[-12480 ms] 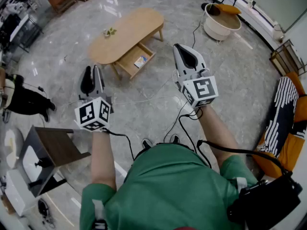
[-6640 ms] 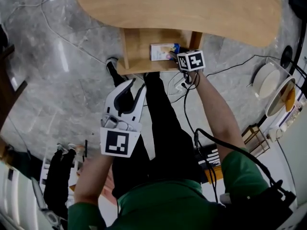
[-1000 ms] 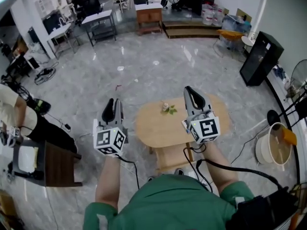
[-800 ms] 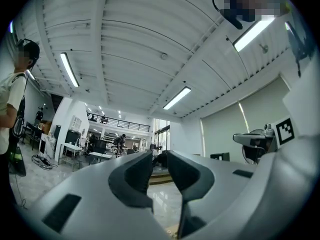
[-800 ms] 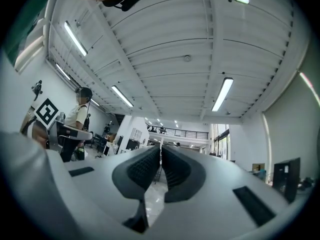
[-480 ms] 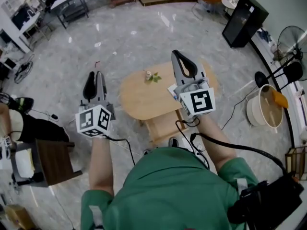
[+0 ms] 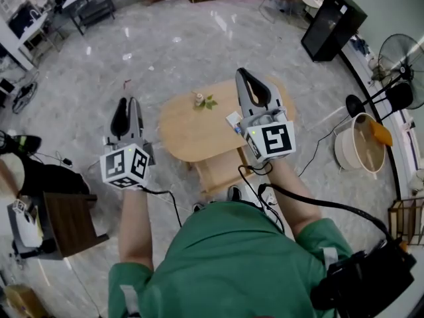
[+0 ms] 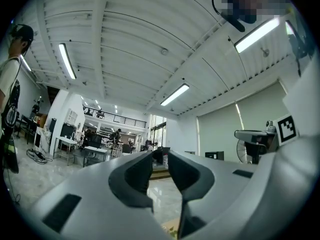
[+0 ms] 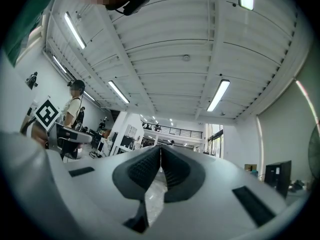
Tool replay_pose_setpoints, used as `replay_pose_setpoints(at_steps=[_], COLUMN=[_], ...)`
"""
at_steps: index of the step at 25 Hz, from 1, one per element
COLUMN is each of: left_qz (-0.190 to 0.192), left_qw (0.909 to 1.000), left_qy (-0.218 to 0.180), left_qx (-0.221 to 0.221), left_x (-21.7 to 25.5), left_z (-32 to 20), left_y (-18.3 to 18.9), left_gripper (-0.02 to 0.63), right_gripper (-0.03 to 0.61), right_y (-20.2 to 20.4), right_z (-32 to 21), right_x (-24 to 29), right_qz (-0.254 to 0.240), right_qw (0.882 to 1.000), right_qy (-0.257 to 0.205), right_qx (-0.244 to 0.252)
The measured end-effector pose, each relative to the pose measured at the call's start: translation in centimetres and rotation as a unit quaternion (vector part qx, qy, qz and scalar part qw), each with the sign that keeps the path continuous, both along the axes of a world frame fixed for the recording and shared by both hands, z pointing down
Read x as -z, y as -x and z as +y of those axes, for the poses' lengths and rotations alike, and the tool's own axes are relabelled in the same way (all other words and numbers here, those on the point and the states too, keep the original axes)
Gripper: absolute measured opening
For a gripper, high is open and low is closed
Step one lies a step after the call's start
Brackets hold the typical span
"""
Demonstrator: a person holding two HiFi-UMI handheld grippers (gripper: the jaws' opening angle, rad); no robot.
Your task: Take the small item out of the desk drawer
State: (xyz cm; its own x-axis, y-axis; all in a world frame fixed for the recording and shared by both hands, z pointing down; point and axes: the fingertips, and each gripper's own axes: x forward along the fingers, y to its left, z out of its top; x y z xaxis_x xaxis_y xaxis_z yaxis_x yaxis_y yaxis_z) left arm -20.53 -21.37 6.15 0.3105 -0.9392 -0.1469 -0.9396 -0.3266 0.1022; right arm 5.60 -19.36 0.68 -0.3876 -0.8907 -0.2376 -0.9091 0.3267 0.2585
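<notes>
A light wooden oval table [image 7: 189,134] stands in front of me, and its drawer [image 7: 222,169] is pulled out below the near edge. A small white box with a blue corner [image 7: 232,120] lies on the tabletop, just left of my right gripper [image 7: 252,78]. That gripper hovers over the table's right part, shut with nothing between its pads; in the right gripper view [image 9: 160,151] it points up at the hall ceiling. My left gripper [image 7: 126,103] is held over the floor left of the table, its jaws a narrow gap apart and empty [image 8: 160,156].
A small potted plant [image 7: 202,101] sits on the table's far side. A black cabinet [image 7: 329,24], a fan [image 7: 399,50] and a white tub [image 7: 361,152] stand to the right. A dark side table [image 7: 66,220] is at my left. Cables [image 7: 311,156] trail on the floor.
The head view has tilted down and the table now sits nearer the middle. The white box shows on the tabletop beside the right gripper. Both grippers keep about the same pose.
</notes>
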Motion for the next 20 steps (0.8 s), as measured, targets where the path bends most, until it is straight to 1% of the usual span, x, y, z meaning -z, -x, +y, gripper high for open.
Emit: replay_pose_setpoints(at_steps=[5,8,12,17,20], left_qz=[-0.001,0.006,0.013,0.014,0.016], left_qw=[1.0,1.0,0.9999,0.9999,0.9998], left_qy=[0.003,0.002,0.003,0.002,0.009], left_qx=[0.0,-0.001,-0.003,-0.008,-0.012], left_x=[0.2,0.5,-0.3,-0.3,-0.8], left_z=[0.3,0.1,0.2,0.4,0.2], left_y=[0.5,1.0,1.4,1.4,1.0], left_gripper=[0.107,0.107,0.107,0.107,0.107], right_gripper=[0.026,0.026,0.023,0.023,0.023], right_y=[0.2,0.7,1.1,0.8,0.5], right_z=[0.1,-0.1,-0.1,0.1,-0.1], right_x=[0.2,0.4,-0.5,-0.6,-1.0], right_qz=[-0.004,-0.006,-0.009,-0.011,-0.009], right_qw=[1.0,1.0,1.0,1.0,1.0], right_qy=[0.004,0.005,0.008,0.01,0.016], right_qx=[-0.001,0.0,-0.001,-0.007,-0.012])
